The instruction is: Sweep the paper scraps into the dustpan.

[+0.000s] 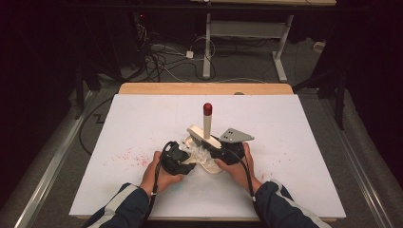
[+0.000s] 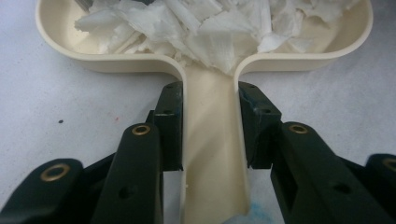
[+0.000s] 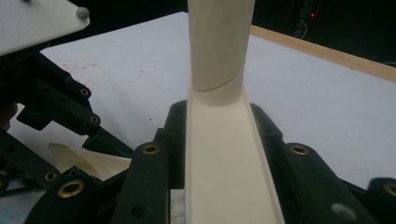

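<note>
Dustpan (image 2: pixel 205 65), cream plastic, sits on the white table sheet (image 1: pixel 285 128) near the front middle, its tray loaded with white paper scraps (image 2: pixel 219 28). Left gripper (image 2: pixel 210 126) has its jaws narrowed onto the dustpan's flat handle, one pad pressed against each side wall just below where the handle widens into the tray. In the high view the left gripper (image 1: pixel 178 159) lies low at the person's left hand (image 1: pixel 159 173), touching the dustpan (image 1: pixel 204 159) from that side.

Right gripper (image 3: pixel 217 140) is closed around the cream handle of a brush (image 3: pixel 219 42), the jaws flanking the handle's flat channel where the round shaft begins. In the high view the brush (image 1: pixel 207 124) stands close to upright over the dustpan, its red cap at the top and its cream head at the pan. The right gripper (image 1: pixel 228 151) carries a grey three-cornered plate on top and is held by the right hand (image 1: pixel 240 168).

Pink specks (image 1: pixel 126 156) are scattered on the sheet to the left of the left gripper. Wooden table edge (image 1: pixel 204 88) shows beyond the sheet.
</note>
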`<state>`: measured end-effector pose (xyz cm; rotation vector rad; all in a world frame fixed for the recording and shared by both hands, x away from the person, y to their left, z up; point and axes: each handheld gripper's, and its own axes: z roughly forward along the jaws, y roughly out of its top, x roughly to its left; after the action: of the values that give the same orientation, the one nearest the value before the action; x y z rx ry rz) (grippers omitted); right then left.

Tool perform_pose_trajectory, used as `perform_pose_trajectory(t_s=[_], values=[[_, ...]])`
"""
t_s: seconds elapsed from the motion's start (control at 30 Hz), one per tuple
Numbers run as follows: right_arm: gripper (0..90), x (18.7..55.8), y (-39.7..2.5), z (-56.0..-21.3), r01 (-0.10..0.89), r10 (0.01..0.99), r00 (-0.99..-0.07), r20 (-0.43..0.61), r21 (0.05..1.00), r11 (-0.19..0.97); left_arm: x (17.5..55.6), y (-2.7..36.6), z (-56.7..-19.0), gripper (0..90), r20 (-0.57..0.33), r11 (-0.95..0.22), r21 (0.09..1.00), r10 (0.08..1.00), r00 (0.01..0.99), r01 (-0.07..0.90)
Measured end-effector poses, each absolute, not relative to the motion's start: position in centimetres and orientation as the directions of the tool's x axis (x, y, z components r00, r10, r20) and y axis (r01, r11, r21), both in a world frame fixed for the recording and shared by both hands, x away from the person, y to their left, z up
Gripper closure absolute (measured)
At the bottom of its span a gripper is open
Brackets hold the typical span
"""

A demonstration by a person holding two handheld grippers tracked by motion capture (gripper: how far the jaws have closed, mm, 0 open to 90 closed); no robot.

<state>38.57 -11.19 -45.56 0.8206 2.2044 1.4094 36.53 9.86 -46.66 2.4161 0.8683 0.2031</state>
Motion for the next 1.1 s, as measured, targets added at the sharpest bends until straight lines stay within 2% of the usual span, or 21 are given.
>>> perform_pose_trajectory(t_s=[0.13, 0.6, 0.8, 1.1], values=[[67.3, 38.9, -12.1, -44.9, 0.28, 0.669, -0.743, 0.029, 0.921, 0.272, 36.6, 9.9, -46.7, 63.5, -0.049, -0.634, 0.552, 0.624, 0.78, 0.542], [67.2, 39.7, -15.6, -42.1, 0.281, 0.7, -0.71, 0.075, 0.942, 0.185, 36.7, 10.1, -46.8, 63.5, -0.04, -0.64, 0.546, 0.625, 0.78, 0.541], [67.2, 39.7, -16.6, -41.3, 0.266, 0.715, -0.697, 0.05, 0.945, 0.193, 36.7, 10.3, -46.7, 63.5, -0.043, -0.638, 0.544, 0.627, 0.778, 0.545], [67.1, 40.4, -17.9, -42.1, 0.293, 0.748, -0.662, 0.043, 0.934, 0.206, 36.3, 11.5, -46.4, 63.5, -0.041, -0.629, 0.551, 0.635, 0.771, 0.548]])
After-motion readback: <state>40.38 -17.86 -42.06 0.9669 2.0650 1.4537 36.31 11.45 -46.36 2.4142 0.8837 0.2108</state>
